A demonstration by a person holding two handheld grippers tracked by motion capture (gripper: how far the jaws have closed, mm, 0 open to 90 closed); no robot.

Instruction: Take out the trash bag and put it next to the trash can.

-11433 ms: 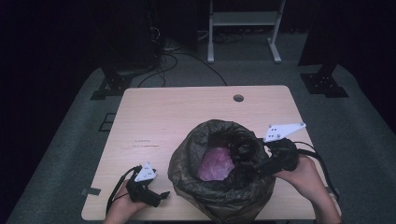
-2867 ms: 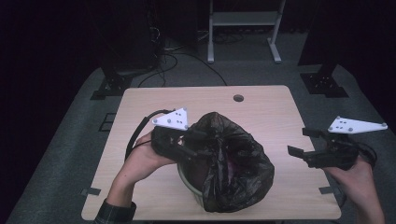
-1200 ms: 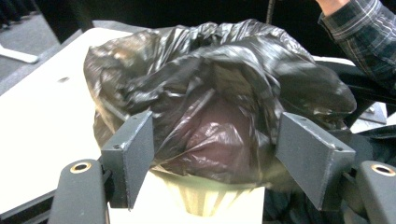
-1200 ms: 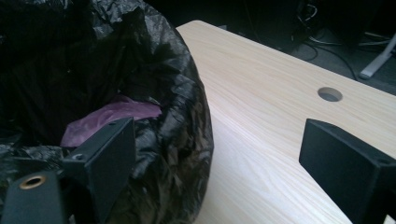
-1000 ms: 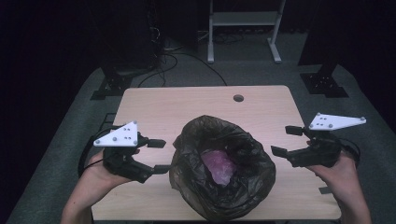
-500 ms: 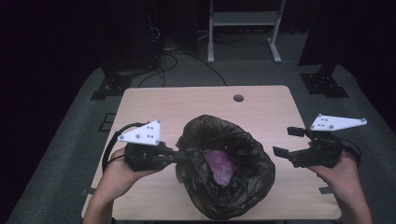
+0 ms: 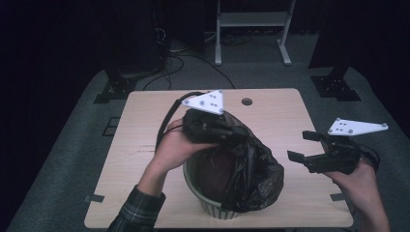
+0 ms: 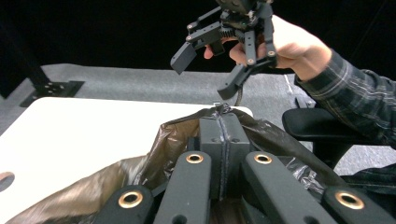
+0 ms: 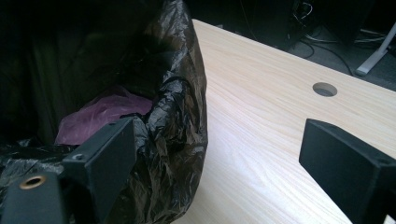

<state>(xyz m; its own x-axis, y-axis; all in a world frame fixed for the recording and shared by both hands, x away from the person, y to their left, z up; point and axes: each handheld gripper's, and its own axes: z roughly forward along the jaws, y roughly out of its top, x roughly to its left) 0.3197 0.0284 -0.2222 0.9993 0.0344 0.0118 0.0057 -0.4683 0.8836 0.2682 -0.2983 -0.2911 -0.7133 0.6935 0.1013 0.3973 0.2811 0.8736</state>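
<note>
High view: left hand-held gripper (image 7: pixel 231 134), spread earlier, now pinches the black bag (image 7: pixel 251 169), lifting its rim.

A light wooden table (image 7: pixel 145 145) carries 1 ribbed green bin (image 7: pixel 212 203), which stands near its front edge, below the left gripper (image 7: pixel 237 133) and well to the left of the right gripper (image 7: pixel 302 147). A black bag (image 7: pixel 256 169) lines the bin and spills over its right side onto the tabletop. 1 round hole (image 7: pixel 247 101) sits in the far edge, just beyond the left gripper.
</note>
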